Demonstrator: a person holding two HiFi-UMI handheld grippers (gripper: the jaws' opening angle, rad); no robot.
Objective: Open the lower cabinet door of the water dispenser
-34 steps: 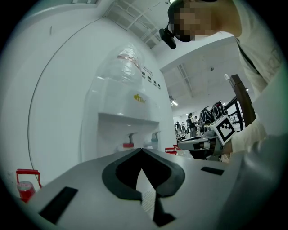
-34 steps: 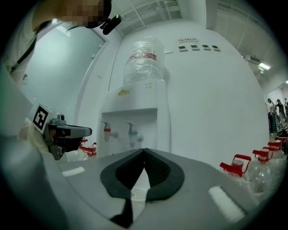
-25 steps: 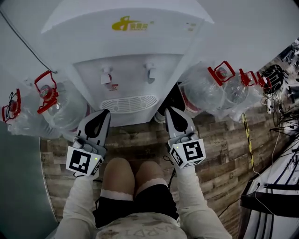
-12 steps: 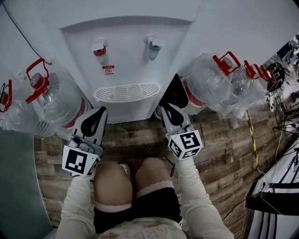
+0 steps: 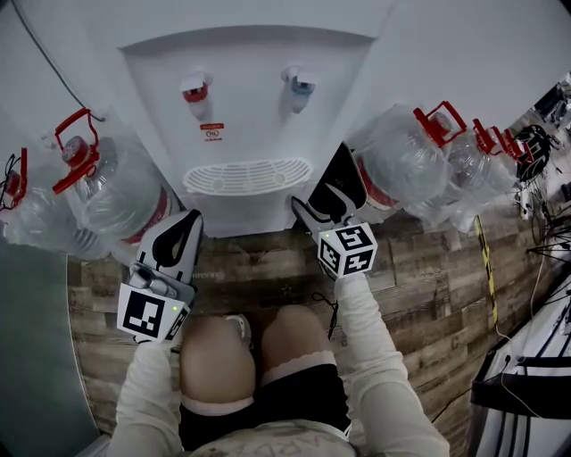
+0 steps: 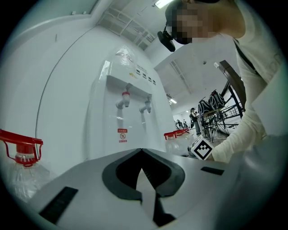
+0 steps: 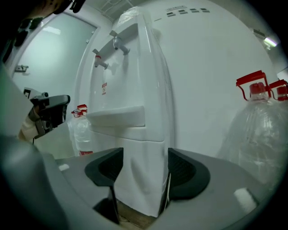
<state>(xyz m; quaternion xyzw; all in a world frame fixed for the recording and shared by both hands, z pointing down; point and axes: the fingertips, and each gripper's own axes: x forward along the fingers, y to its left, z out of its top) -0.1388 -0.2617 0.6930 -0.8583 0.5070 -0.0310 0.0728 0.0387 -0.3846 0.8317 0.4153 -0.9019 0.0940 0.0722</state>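
Right gripper (image 5: pixel 323 192), jaws just opened wide and pinching nothing, faces the lower cabinet door (image 7: pixel 143 166) of the water dispenser (image 5: pixel 245 107), its upright corner edge framed between them, far nearer than the clenched left gripper (image 5: pixel 174 241).

Looking dim and greyish from above. Bending at both gripper views' edges, darkening into black corners. Glowing from ceiling lamps (image 6: pixel 163 3).

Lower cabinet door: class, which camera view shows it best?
The right gripper view: the lower cabinet door stands between the right gripper's jaws, which have just been opening, below the drip tray. The head view gives barely a sliver under the tray; in the left gripper view the left gripper hides it.
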